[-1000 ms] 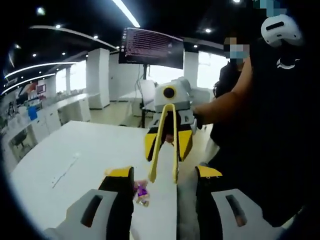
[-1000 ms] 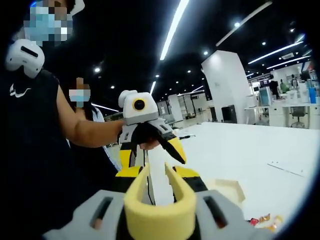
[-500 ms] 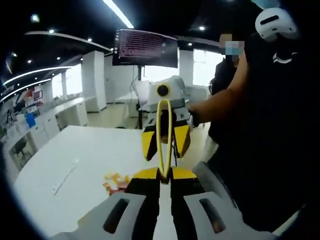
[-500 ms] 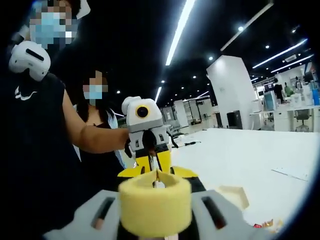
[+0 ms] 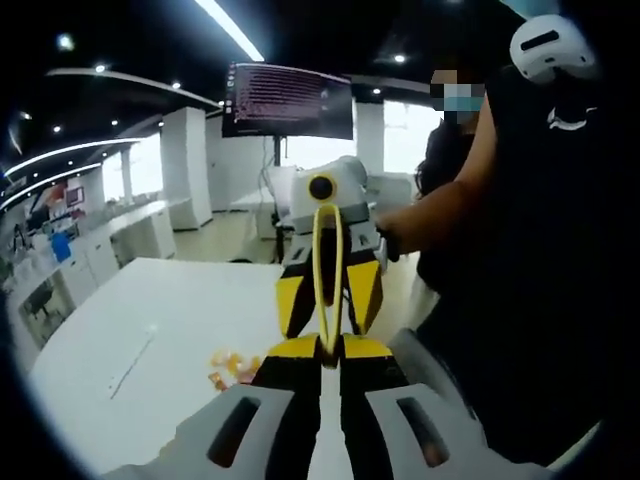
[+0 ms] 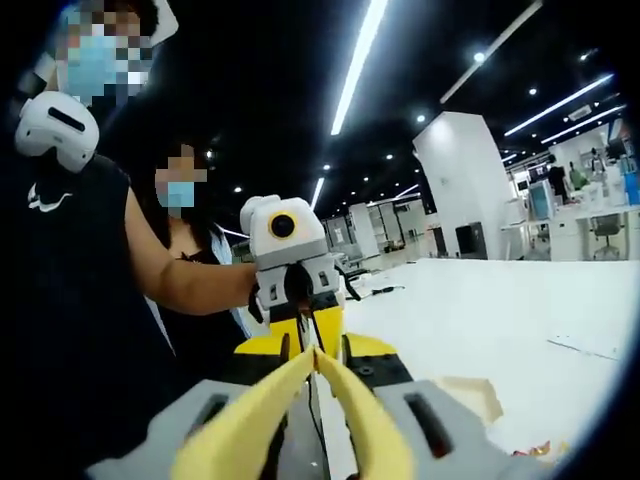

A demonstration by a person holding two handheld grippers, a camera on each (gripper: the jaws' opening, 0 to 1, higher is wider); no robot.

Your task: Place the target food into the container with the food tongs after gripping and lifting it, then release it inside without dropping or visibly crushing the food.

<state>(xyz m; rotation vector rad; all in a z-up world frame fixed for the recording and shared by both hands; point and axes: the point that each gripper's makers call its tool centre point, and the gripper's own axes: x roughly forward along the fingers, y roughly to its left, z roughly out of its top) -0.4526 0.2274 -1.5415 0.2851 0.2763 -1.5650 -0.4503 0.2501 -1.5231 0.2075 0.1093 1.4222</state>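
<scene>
Yellow food tongs (image 5: 327, 270) run between the two grippers, which face each other above the white table (image 5: 150, 320). My left gripper (image 5: 327, 350) is shut on the tongs' tips, pinching the arms together. My right gripper (image 5: 330, 300) holds the looped end of the tongs between its yellow jaws. In the right gripper view the tongs' arms (image 6: 260, 420) spread toward me from the tips, where the left gripper (image 6: 313, 345) clamps them. Small orange and red food pieces (image 5: 232, 368) lie on the table, also seen as food pieces (image 6: 540, 450). A beige tray-like container (image 6: 470, 392) sits close by.
The person holding the grippers, in a dark top, stands at the table's edge, an arm (image 5: 440, 215) reaching out. A second masked person (image 6: 185, 230) stands behind. A large monitor (image 5: 290, 100) hangs at the back. A paper strip (image 5: 130, 350) lies on the table.
My left gripper has shut on the tongs' tips, and the tongs' arms, spread apart one second ago, are now pinched together. Both views shifted slightly with the hands.
</scene>
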